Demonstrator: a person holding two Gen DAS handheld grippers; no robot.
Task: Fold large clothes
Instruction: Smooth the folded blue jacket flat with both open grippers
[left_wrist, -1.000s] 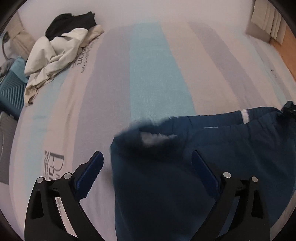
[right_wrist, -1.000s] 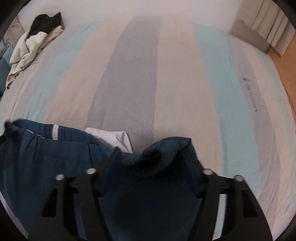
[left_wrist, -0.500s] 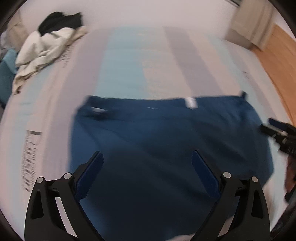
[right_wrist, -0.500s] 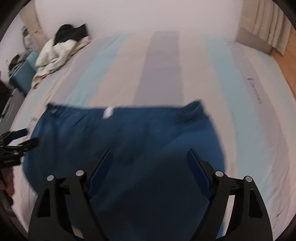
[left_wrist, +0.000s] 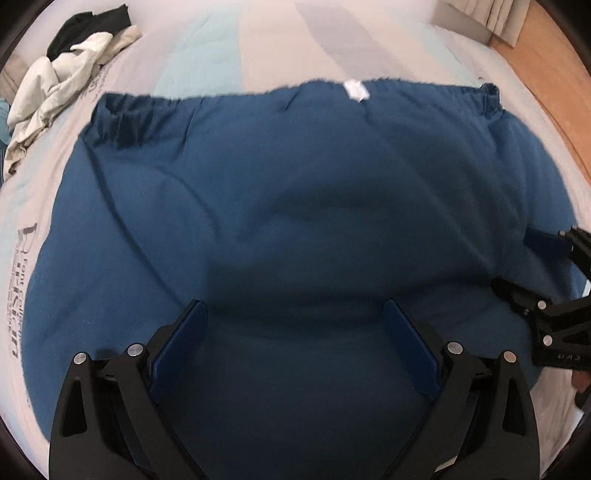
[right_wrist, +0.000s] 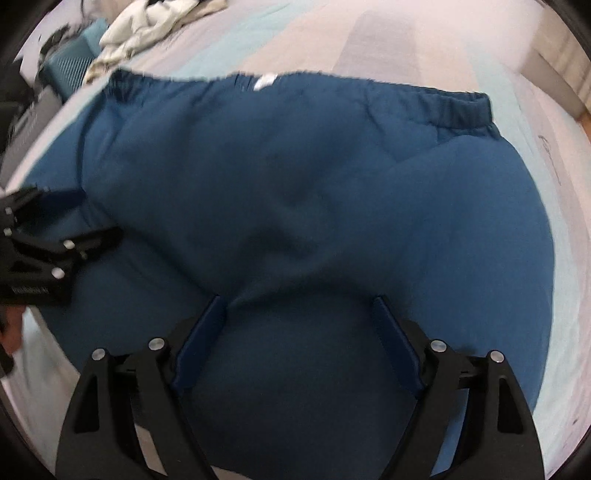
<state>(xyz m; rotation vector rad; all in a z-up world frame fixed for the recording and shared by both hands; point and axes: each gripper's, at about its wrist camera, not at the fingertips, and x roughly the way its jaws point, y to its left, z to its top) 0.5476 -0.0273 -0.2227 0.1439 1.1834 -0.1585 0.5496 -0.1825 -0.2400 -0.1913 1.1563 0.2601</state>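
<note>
Whereas a second ago the blue garment (left_wrist: 295, 206) was bunched at the near edge of the bed (left_wrist: 229, 48), it now lies spread flat, waistband far, with left gripper (left_wrist: 295, 347) and right gripper (right_wrist: 295, 339) jaws apart, ready for folding.

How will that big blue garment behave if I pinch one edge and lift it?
The blue garment will probably drape limply, since it lies in soft ripples on the striped bedcover. Its gathered waistband looks thicker, so likely grips best. Being wide, it may sag between the left gripper and right gripper.
</note>
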